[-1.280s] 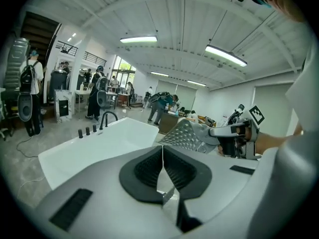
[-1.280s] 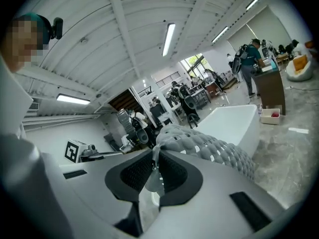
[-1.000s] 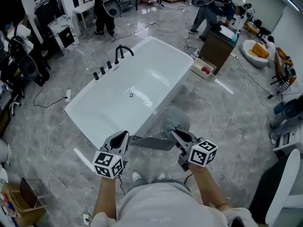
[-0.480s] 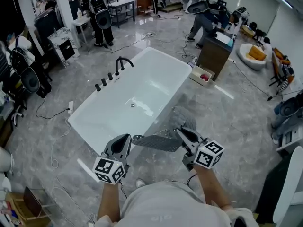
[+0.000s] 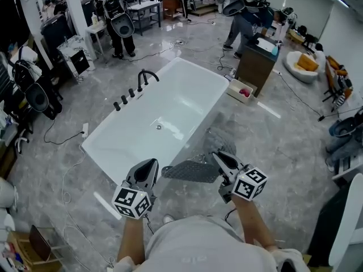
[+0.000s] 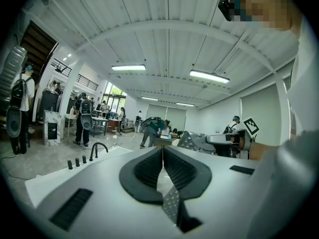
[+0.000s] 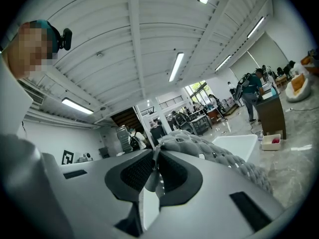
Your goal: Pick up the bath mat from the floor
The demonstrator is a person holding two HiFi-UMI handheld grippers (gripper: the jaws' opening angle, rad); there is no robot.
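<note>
A white bathtub [image 5: 164, 115] stands mid-room on a grey marble floor [image 5: 283, 146]. Desks [image 5: 144, 5] sit at eleven o'clock, a brown cabinet [image 5: 255, 64] at one o'clock. Strip lights [image 6: 209, 76] line the ceiling [image 6: 169, 14].

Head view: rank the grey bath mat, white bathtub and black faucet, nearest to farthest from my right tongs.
1. The grey studded bath mat, clamped in the right tongs, stretching leftward.
2. The white rectangular bathtub, just ahead past the mat.
3. The black curved faucet, on the tub's far left rim.

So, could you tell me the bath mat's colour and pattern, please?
The flexible bath mat is grey, covered in rounded bumps; clearest in the right gripper view.
</note>
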